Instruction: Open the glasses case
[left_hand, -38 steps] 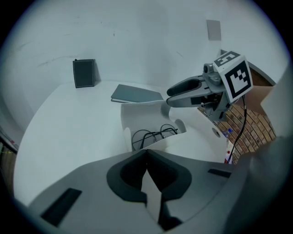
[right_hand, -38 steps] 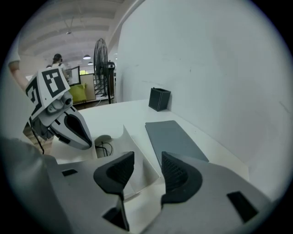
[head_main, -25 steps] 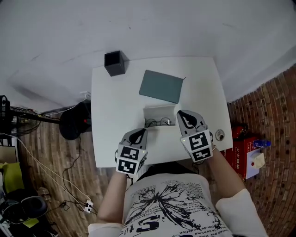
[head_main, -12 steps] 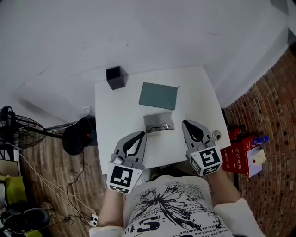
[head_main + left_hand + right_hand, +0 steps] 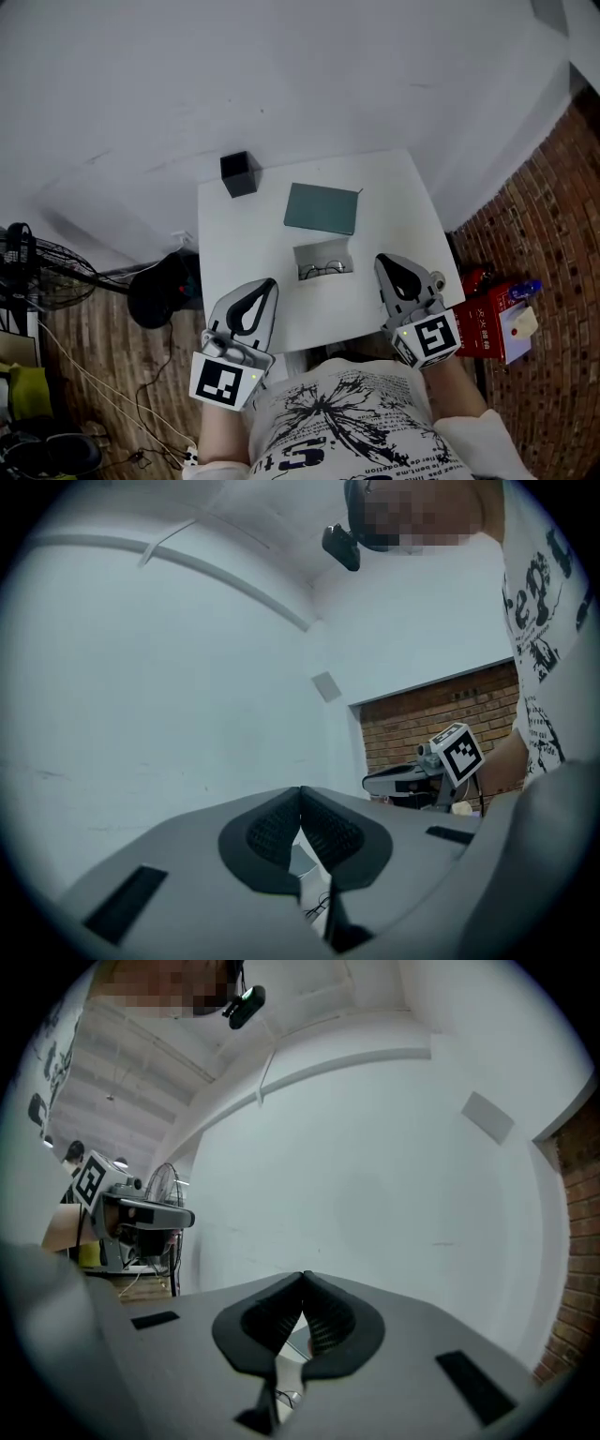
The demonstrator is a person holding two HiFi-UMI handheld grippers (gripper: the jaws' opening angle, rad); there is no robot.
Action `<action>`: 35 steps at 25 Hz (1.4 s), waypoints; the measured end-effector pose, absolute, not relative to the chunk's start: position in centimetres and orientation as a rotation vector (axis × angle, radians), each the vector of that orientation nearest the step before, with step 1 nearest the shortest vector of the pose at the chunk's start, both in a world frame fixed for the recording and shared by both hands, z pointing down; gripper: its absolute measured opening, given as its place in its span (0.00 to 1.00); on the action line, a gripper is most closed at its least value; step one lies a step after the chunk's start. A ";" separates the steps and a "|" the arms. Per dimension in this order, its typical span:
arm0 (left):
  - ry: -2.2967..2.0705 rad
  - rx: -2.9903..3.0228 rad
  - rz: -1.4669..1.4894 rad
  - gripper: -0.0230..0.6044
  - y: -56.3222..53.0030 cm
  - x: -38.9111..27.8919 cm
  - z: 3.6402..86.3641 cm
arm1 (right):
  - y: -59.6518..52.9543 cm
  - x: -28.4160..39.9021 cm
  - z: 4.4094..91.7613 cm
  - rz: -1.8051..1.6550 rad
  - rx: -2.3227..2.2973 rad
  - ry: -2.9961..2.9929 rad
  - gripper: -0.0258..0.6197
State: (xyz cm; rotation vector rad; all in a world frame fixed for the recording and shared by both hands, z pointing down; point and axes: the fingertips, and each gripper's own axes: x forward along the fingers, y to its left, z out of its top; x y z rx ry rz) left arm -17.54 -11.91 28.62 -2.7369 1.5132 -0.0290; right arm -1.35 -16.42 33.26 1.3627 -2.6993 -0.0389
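Task looks done: glasses case sits open mid-worktop, lid flat just behind it, specs showing inside, w/ left tongs & right tongs both closed tight, empty, near front edge.

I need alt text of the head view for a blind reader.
An open glasses case holding glasses lies on a white table, its teal lid flat behind. The left gripper and right gripper hover near, jaws together.

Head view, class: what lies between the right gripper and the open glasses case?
Only bare white table separates the right gripper from the glasses case; the head view shows it.
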 end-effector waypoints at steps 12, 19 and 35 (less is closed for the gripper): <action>1.519 -2.739 -0.133 0.06 -11.9 -18.4 30.5 | -15.5 -2.4 32.8 -0.091 1.314 -2.734 0.06; 1.532 -2.732 -0.155 0.06 -12.2 -18.3 30.8 | -15.7 -2.5 32.8 -0.068 1.303 -2.742 0.05; 1.571 -2.729 -0.177 0.06 -12.5 -18.1 31.4 | -16.3 -2.5 33.3 -0.094 1.296 -2.723 0.06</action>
